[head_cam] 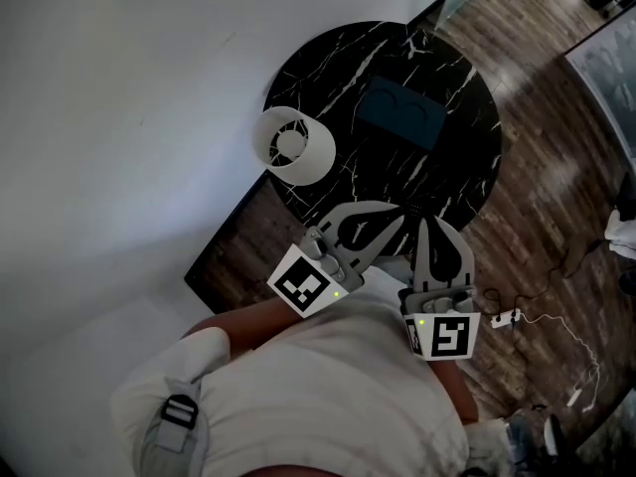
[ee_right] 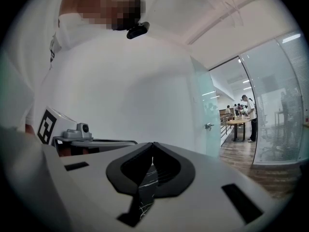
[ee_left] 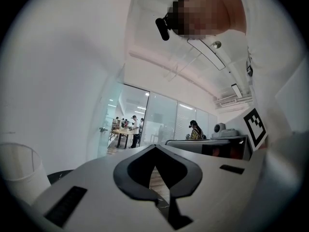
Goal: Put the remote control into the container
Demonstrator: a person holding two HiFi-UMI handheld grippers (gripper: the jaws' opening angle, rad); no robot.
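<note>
A dark teal rectangular container (head_cam: 402, 112) lies on the round black marble table (head_cam: 328, 63), right of its middle. I cannot make out a remote control in any view. Both grippers are held close to the person's body, over the table's near edge. My left gripper (head_cam: 399, 219) is shut, its jaw tips meeting with nothing between them (ee_left: 154, 146). Beside it, my right gripper (head_cam: 423, 224) is also shut and empty (ee_right: 153, 144). Both gripper views tilt upward toward the wall and ceiling, so the table shows only through the jaw gaps.
A white lamp shade (head_cam: 295, 145) stands at the table's left edge, against the white wall (head_cam: 119, 117). A white power strip (head_cam: 507, 318) with a cable lies on the wooden floor to the right. Distant people stand round a table behind glass walls (ee_left: 128, 127).
</note>
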